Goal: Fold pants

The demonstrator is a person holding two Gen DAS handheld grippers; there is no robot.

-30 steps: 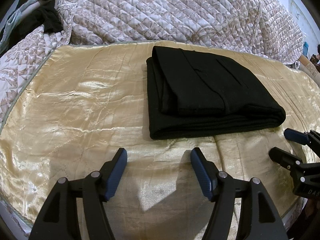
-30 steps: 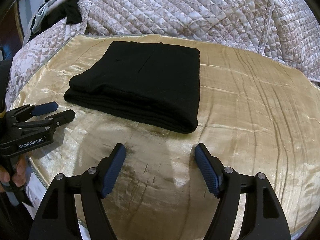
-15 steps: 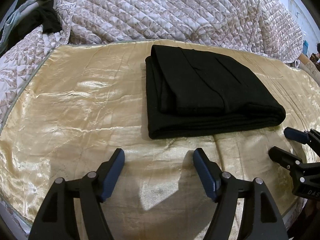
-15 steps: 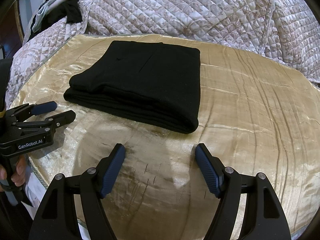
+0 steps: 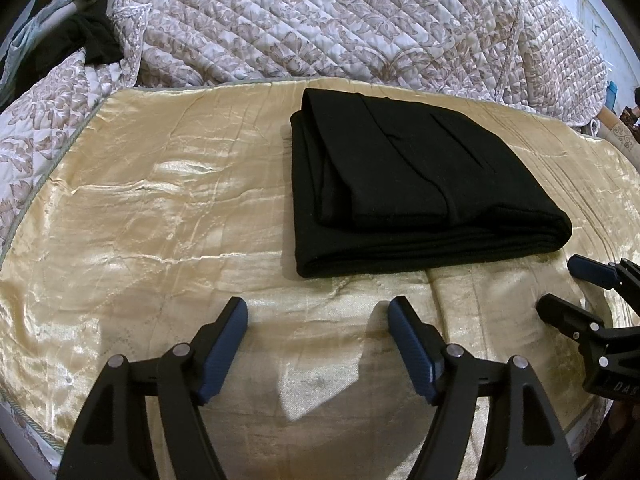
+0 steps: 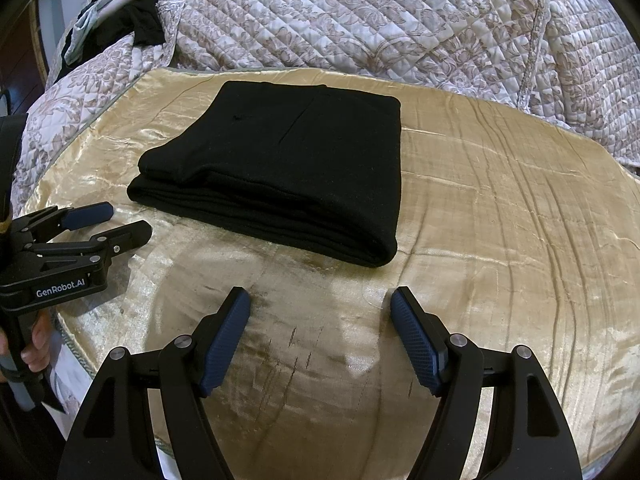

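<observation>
Since the black pants lie folded in a neat stack at twelve o'clock on the bed, the task looks finished; the left tongs, just widened, and the right tongs stand wide and empty.

A bed covered in a shiny gold satin spread is carrying the folded black pants, which are lying flat beside a bunched quilted floral quilt.

Soft, even light from above puts bright glare on the shiny gold satin bedspread, faint shadows lie below the jaws, and both sharp fisheye views curve and darken toward the corners.
</observation>
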